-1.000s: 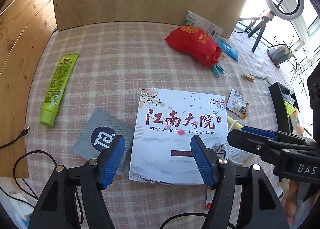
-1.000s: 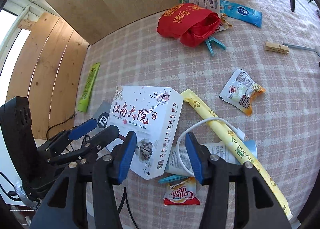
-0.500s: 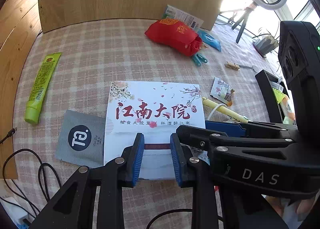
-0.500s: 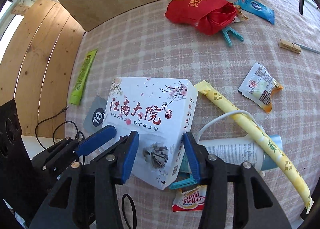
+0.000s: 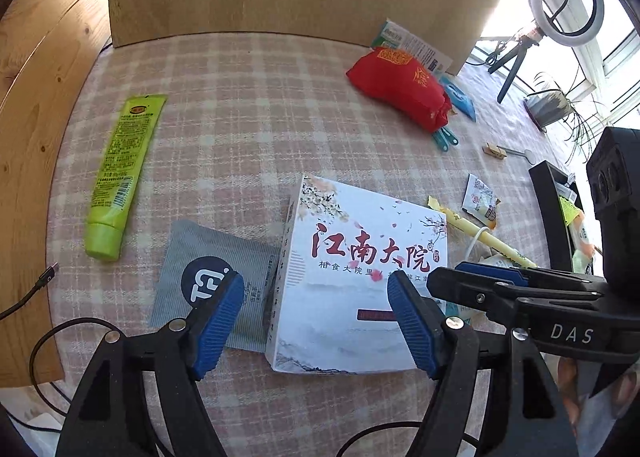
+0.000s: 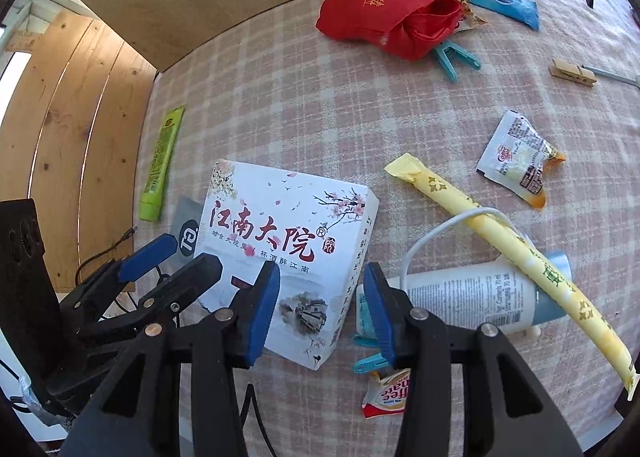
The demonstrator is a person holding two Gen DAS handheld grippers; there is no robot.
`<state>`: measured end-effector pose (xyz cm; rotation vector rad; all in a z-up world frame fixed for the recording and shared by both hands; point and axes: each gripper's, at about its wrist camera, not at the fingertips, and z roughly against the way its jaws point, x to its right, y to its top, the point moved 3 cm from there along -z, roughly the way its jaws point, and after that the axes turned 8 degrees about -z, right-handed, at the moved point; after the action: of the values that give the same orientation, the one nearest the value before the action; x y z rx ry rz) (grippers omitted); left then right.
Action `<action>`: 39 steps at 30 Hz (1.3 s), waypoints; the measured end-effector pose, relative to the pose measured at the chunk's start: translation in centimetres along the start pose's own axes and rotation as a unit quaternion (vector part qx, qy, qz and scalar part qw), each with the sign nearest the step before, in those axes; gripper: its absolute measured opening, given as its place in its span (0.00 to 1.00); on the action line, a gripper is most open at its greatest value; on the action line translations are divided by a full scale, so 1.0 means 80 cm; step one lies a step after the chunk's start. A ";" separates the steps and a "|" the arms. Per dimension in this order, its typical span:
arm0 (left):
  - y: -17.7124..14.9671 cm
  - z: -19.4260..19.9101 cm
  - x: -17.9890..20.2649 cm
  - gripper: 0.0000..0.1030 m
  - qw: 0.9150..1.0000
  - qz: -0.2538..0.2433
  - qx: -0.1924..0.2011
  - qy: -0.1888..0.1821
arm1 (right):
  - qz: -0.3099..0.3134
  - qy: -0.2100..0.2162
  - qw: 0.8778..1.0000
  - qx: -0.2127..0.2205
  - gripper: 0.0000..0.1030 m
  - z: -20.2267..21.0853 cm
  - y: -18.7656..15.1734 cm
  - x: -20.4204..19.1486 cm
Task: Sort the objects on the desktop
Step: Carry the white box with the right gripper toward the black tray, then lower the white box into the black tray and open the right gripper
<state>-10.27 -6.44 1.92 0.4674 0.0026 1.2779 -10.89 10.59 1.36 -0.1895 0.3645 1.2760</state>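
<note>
A white box with red Chinese characters (image 5: 360, 273) lies flat on the checked tablecloth; it also shows in the right wrist view (image 6: 288, 253). My left gripper (image 5: 316, 321) is open, its blue fingers spread over the box's near left part and a grey sachet (image 5: 212, 281). My right gripper (image 6: 320, 309) is open over the box's near right corner, holding nothing. The right gripper's fingers show at the right of the left wrist view.
A green tube (image 5: 120, 173) lies at the left. A red pouch (image 6: 388, 9), teal clips (image 6: 452, 57), a wooden peg (image 6: 572, 73), a torn sachet (image 6: 520, 157), a yellow stick pack (image 6: 508, 249), a white tube (image 6: 468, 297) and a white cable lie to the right.
My left gripper has opened from nearly shut to wide open and shifted left. My right gripper stays open, slightly closer over the box corner.
</note>
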 end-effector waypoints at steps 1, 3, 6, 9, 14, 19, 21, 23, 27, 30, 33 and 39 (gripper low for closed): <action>0.001 -0.004 0.001 0.69 1.000 -0.001 -0.004 -0.003 | -0.005 -0.002 1.000 -0.004 0.42 -0.005 0.001 0.001; 0.001 -0.008 0.002 0.66 1.000 -0.002 -0.010 -0.017 | -0.020 0.001 1.000 -0.011 0.42 -0.013 0.002 0.004; -0.002 -0.013 0.007 0.59 0.999 -0.007 -0.014 -0.028 | -0.041 0.020 0.998 -0.030 0.42 -0.026 0.006 0.010; -0.007 -0.015 0.017 0.59 1.000 -0.026 -0.012 -0.010 | -0.049 0.031 0.998 -0.031 0.45 -0.027 0.007 0.011; -0.015 -0.009 0.027 0.59 0.999 -0.039 -0.012 0.011 | -0.023 0.009 0.999 -0.022 0.47 -0.024 0.001 -0.003; -0.012 0.023 0.030 0.59 1.000 -0.020 0.018 0.015 | 0.004 0.012 1.000 -0.005 0.47 -0.002 -0.005 -0.018; -0.008 0.040 0.037 0.59 0.999 -0.024 0.031 0.019 | 0.014 0.017 1.000 0.002 0.47 0.012 -0.005 -0.023; -0.005 0.056 0.047 0.59 0.998 -0.027 0.046 0.021 | 0.020 0.026 0.999 0.011 0.47 0.030 -0.005 -0.024; 0.002 0.080 0.073 0.59 0.997 -0.030 0.068 0.022 | 0.029 0.038 0.998 0.028 0.47 0.069 -0.008 -0.017; 0.005 0.091 0.104 0.59 0.995 -0.036 0.083 0.028 | 0.036 0.041 0.998 0.043 0.47 0.096 -0.014 -0.006; 0.008 0.098 0.143 0.59 0.994 -0.047 0.093 0.030 | 0.036 0.045 0.997 0.055 0.47 0.122 -0.018 0.014; 0.022 0.098 0.244 0.59 0.991 -0.069 0.110 0.020 | 0.029 0.051 0.995 0.079 0.47 0.182 -0.013 0.089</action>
<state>-3.96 9.24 14.57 0.6195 0.2083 1.1545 -5.79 21.54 12.15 -0.1107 0.5586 1.2908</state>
